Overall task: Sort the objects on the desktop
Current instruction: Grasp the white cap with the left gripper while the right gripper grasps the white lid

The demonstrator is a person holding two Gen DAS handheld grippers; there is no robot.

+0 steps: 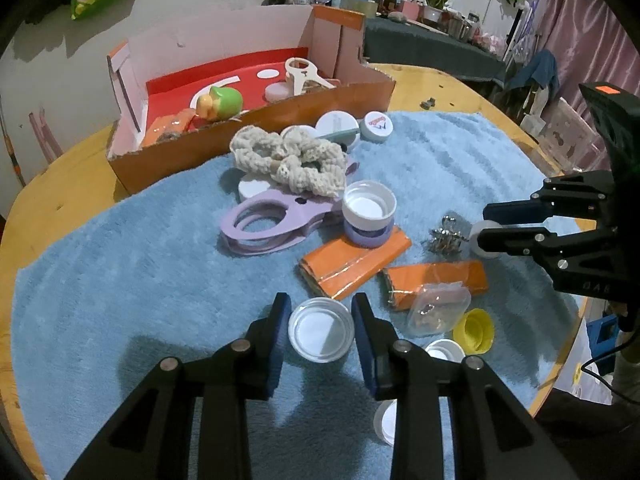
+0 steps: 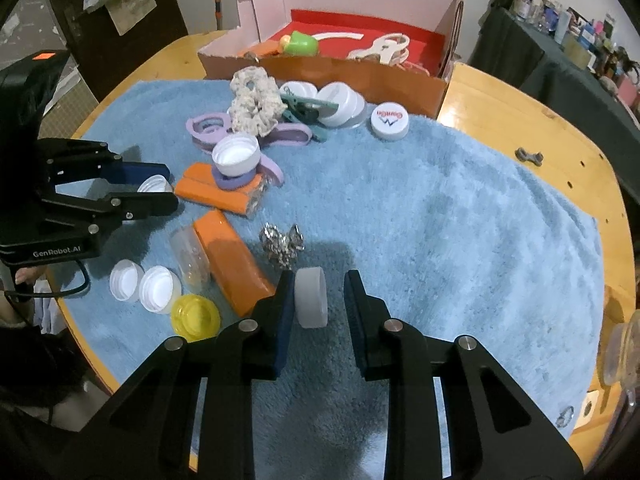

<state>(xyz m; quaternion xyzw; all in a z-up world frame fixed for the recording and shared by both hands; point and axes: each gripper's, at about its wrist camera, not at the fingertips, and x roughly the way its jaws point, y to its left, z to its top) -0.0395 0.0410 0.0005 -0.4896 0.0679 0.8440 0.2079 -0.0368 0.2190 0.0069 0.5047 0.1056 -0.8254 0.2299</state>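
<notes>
My left gripper (image 1: 322,312) is shut on a clear round lid (image 1: 322,332) lying flat on the blue towel (image 1: 120,280), one pad on each side of its rim. The right wrist view shows that left gripper (image 2: 172,186) and its lid (image 2: 154,184) at the far left. My right gripper (image 2: 320,280) straddles a white cap (image 2: 311,300) standing on edge. The cap leans on the left pad, and a strip of towel shows between it and the right pad. In the left wrist view the right gripper (image 1: 484,226) is at the right with the cap (image 1: 475,240).
An orange cardboard box (image 1: 260,132) at the back holds a green toy (image 1: 222,102). Mid-towel lie a cream scrunchie (image 1: 288,156), a purple opener (image 1: 264,228), two orange packets (image 1: 356,264), a metal clip (image 1: 444,236), a yellow cap (image 1: 474,330) and several white caps.
</notes>
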